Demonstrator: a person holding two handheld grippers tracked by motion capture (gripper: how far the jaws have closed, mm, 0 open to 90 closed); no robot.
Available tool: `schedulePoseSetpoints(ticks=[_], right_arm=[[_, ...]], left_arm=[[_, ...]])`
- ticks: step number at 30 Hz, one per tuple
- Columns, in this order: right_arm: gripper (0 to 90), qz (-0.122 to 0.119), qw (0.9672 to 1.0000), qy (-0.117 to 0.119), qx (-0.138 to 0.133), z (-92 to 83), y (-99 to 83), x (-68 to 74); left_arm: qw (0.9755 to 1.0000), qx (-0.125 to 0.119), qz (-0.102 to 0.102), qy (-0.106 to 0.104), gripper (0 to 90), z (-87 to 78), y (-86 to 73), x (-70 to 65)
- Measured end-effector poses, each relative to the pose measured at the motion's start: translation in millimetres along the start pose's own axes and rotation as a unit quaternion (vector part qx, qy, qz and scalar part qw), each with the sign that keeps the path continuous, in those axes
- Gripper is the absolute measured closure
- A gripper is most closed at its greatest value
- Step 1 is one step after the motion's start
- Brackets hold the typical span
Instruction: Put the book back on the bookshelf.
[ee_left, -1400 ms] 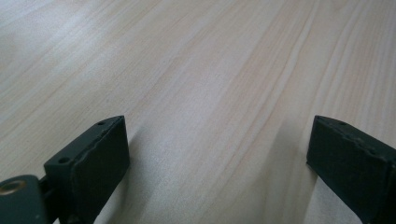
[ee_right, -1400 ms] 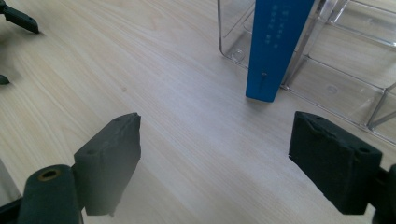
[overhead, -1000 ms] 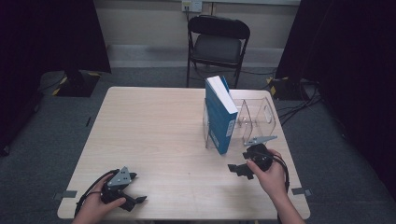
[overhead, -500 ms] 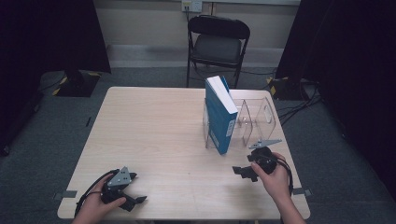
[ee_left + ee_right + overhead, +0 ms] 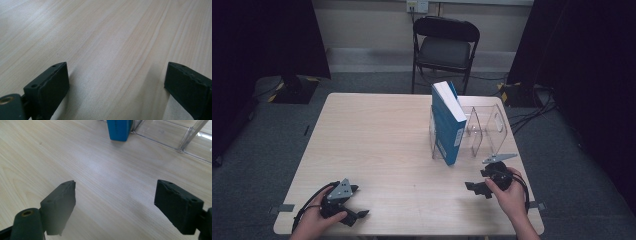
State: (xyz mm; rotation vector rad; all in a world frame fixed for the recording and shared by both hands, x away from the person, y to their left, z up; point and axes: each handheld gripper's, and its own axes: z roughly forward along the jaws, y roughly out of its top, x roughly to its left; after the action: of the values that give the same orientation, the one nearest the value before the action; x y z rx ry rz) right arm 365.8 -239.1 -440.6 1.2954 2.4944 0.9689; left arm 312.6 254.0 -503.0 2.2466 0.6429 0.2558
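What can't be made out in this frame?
- Book title: label too small in the high view; cut off by the top edge in the right gripper view.
- Clear rack: slot count uncertain, its see-through walls blur together.
- Chair legs: partly hidden behind the table.

Most of the table ahead of me is bare wood, open for either gripper to sweep across. The only obstacles stand at the far right: an upright blue book leaning in a clear acrylic rack, just beyond my right gripper, whose jaws are spread wide
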Motion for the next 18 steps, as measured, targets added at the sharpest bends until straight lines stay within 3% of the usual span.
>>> schedulePoseSetpoints(ticks=[18], right_arm=[[16.9, 0.014, 0.9998, -0.011, 0.005, 3.9, -28.8, -17.5]], left_arm=[[1.0, -0.001, -0.001, 0.0, 5.3, 0.1, 0.0, -0.1]])
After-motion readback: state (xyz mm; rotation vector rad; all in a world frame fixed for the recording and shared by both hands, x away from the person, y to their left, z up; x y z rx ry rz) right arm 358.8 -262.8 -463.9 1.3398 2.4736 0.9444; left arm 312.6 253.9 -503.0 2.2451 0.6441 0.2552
